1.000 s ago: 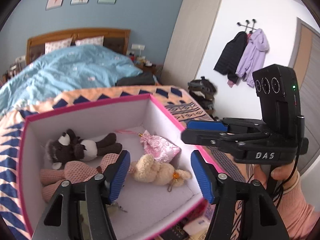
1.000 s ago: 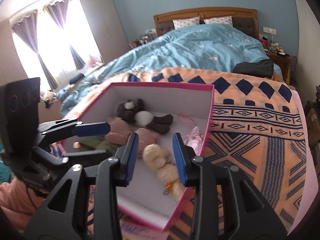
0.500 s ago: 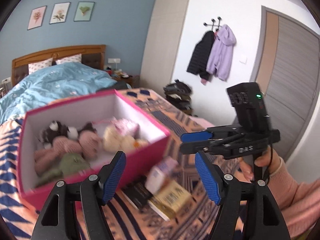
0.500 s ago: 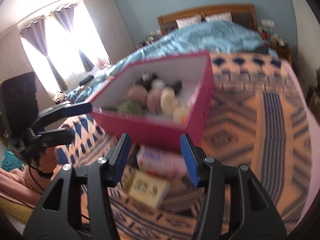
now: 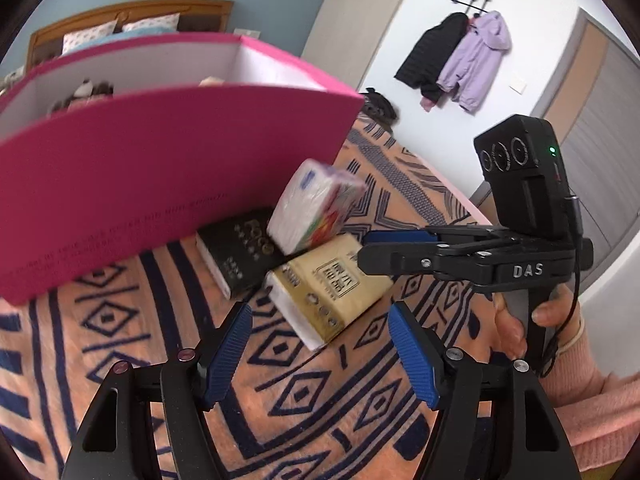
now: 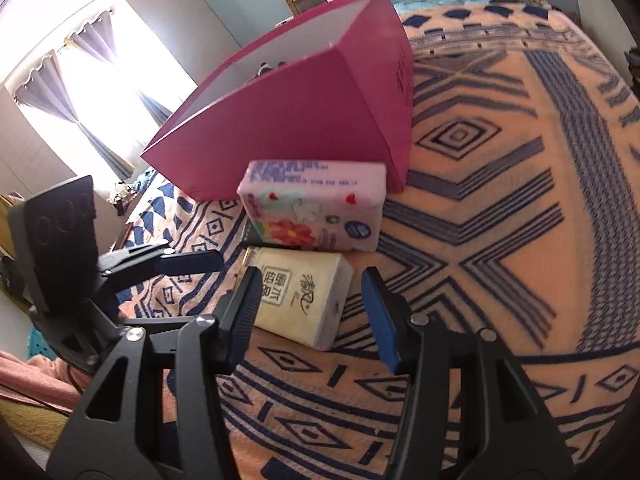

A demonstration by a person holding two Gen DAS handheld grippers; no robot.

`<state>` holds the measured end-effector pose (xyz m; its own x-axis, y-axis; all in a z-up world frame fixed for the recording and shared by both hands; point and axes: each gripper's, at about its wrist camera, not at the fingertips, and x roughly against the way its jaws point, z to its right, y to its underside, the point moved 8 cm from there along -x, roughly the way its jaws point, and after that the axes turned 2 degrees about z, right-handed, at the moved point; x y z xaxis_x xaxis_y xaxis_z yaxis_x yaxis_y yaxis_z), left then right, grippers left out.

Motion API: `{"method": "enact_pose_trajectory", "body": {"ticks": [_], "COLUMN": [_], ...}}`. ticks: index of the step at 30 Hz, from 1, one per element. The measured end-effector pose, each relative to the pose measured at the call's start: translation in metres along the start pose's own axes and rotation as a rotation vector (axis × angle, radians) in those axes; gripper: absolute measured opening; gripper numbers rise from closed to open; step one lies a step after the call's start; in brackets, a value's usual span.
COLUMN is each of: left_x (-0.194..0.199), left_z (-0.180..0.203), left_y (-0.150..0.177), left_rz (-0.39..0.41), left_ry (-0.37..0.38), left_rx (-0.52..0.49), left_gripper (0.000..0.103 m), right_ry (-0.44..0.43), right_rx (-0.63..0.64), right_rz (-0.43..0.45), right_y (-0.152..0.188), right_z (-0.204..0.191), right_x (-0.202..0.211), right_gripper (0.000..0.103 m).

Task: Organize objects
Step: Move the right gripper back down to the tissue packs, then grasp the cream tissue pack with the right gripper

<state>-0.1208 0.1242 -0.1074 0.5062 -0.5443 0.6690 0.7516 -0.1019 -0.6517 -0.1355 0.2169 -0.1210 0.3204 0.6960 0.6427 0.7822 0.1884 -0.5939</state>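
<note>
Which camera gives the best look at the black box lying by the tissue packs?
The left wrist view: the black box shows its gold-printed top and one side, beside the pink box. In the right wrist view only a dark sliver peeks out beneath the floral tissue pack.

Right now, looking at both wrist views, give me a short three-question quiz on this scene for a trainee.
1. True or false: the left gripper is shut on a pack.
2. Which pack lies nearest the right gripper?
A. yellow tissue pack
B. floral tissue pack
C. black pack
3. Fill in: the packs lie on the patterned blanket just in front of the ____ box.

Key: 1 false, its jaws stand open and empty; 2 A; 3 pink.
</note>
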Motion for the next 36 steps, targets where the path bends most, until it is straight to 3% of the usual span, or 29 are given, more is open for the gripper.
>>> {"method": "enact_pose_trajectory", "body": {"ticks": [7,9,12,16,26,36], "left_x": [-0.010,-0.013,-0.018,-0.018,-0.014,0.000], "left_z": [-0.004,-0.005,-0.007,-0.004,-0.001,0.005], "left_y": [0.005,0.006,0.009,0.010,0.013,0.019], "left_rz": [-0.019,-0.026,-0.040,-0.040,-0.031,-0.013], "left_ry": [0.030,0.040,0.041,0.056,0.082,0.086], "left_rx": [0.064,0.075,0.083,0.083,0.091,0.070], "left_gripper": [0.057,0.047,0.040,0.040,0.040,0.040], "right_ry": [0.039,0.058,0.078,0.086,0.212,0.177], "right_rx": [-0.003,0.006,0.021,0.052,0.184,0.184], "right_rz": [-0.008,-0.010,-0.007,-0.011,0.016,0.031], "right_y": [0.008,0.010,0.011,0.013,0.015,0.014], "right_z": [0.002,0.002,0.001,-0.008,-0.029,-0.037], "right_x": [-0.007,-0.008,-0.009,-0.008,-0.003,0.003], "right_gripper": [0.054,0.053,0.049,0.041,0.041,0.041]}}
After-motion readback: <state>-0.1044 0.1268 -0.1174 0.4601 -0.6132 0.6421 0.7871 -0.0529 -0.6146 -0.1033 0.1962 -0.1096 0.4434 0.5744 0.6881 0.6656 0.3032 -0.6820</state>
